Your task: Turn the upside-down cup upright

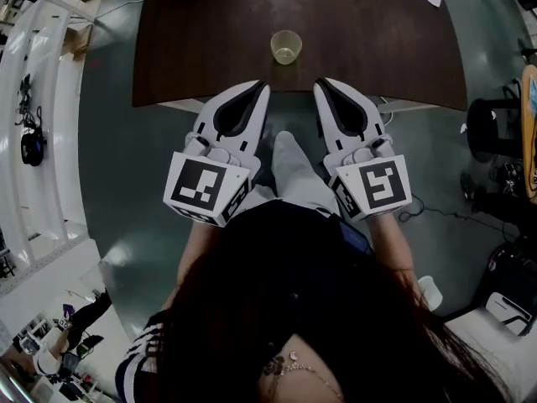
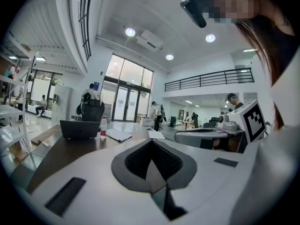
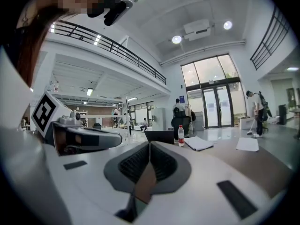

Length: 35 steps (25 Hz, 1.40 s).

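A dark brown table [image 1: 193, 40] stands in a big bright hall with glass doors [image 3: 213, 102]. The small clear cup [image 1: 286, 47] sits near its front edge. The left gripper [image 1: 261, 86] and right gripper [image 1: 322, 85] are pressed together, empty, apart from the cup.

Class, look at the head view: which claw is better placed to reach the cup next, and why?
Left, narrowly. The cup stands near the table's front edge, almost midway between both shut claws, but the left claw tip seems slightly closer to it than the right claw.
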Tool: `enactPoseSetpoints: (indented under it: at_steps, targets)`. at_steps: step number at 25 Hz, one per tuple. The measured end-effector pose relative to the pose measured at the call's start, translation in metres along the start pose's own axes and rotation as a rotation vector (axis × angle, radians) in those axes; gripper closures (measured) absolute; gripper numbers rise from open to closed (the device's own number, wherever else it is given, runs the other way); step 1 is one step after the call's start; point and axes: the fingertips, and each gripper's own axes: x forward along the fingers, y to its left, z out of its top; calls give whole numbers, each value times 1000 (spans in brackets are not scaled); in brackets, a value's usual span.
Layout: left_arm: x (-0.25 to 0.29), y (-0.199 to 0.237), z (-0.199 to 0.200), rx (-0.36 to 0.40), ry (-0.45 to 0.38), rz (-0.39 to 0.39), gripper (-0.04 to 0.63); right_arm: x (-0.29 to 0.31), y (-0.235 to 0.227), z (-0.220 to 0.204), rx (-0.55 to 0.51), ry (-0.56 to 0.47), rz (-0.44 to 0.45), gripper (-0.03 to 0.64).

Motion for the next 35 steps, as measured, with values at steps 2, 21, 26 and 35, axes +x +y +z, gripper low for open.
enactPoseSetpoints:
  at_steps: [2, 21, 26, 35]
  targets:
    - [19, 8, 3, -4, 6, 15, 594, 13, -15, 2, -1, 2, 14, 601]
    - [80, 72, 17, -64, 21, 48, 594, 97, -57, 3, 9, 26, 53, 600]
    - [96, 89, 10, -68, 44, 37, 594, 109, -65, -7, 22, 30, 34, 598]
    - [117, 105, -17, -99, 101, 9, 594, 131, -73, -50, 59, 103, 30, 497]
